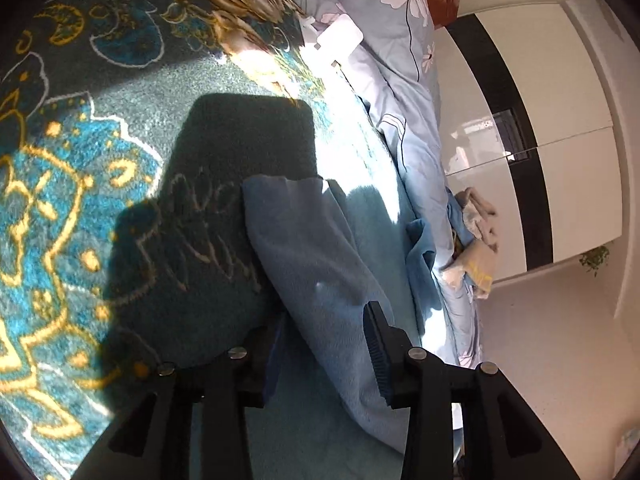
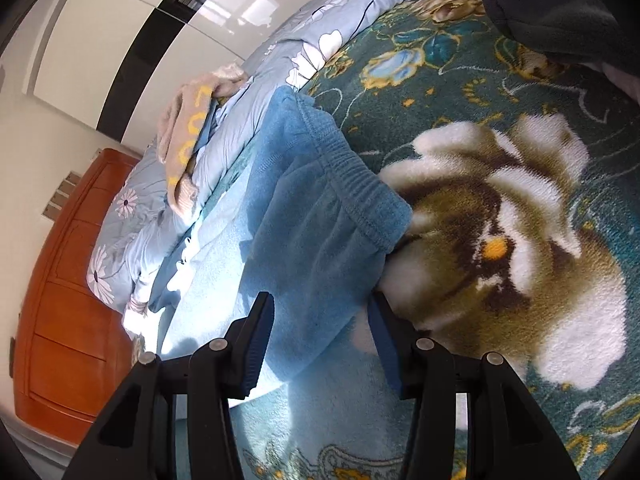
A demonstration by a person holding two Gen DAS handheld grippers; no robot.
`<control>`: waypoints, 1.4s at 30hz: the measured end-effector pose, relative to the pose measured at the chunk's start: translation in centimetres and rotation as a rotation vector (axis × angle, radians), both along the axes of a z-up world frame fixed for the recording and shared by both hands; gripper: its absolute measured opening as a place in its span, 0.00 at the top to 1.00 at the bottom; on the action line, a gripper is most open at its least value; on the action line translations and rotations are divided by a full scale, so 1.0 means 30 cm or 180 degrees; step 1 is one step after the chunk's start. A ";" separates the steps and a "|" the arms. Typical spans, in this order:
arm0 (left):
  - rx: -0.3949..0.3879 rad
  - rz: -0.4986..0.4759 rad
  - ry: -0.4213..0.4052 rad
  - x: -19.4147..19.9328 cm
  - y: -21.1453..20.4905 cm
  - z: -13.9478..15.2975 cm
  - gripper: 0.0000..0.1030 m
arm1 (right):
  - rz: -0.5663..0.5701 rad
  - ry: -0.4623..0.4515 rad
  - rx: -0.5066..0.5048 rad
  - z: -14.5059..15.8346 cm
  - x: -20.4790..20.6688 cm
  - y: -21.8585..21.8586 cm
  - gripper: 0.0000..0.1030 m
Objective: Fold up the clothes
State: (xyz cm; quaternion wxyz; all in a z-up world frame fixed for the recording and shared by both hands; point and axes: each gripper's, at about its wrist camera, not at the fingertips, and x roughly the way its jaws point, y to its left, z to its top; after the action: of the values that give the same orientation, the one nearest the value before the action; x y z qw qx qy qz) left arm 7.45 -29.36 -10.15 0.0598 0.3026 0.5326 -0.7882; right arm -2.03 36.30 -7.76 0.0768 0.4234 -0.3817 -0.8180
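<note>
A light blue fleece garment [image 1: 312,264] lies on a teal flowered blanket [image 1: 60,200] on the bed. My left gripper [image 1: 326,344] stands with its jaws apart, and a fold of the garment runs between them without being pinched. In the right wrist view the same garment [image 2: 320,216] shows its gathered elastic waistband, lying flat on the blanket [image 2: 500,220]. My right gripper [image 2: 322,320] straddles the cloth just below the waistband with its jaws wide, and the pads sit at the cloth's edges.
A pale blue daisy quilt [image 1: 400,80] [image 2: 224,152] is bunched along the bed's far side, with a beige garment [image 1: 478,240] [image 2: 188,136] on it. A dark grey garment [image 2: 560,12] lies at the blanket's far corner. A white wardrobe [image 1: 560,120] and wooden furniture [image 2: 72,320] stand beyond.
</note>
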 end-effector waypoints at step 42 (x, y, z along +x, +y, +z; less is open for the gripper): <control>-0.1235 -0.0148 -0.0384 0.138 -0.125 0.204 0.92 | -0.0455 -0.0097 0.1037 0.131 0.344 0.154 0.88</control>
State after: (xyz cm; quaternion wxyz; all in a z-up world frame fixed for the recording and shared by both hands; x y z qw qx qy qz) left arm 11.60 -33.10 -4.03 0.1306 0.3443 0.3591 -0.8576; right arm 8.29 40.92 -3.83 -0.0569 0.4144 -0.2743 -0.8659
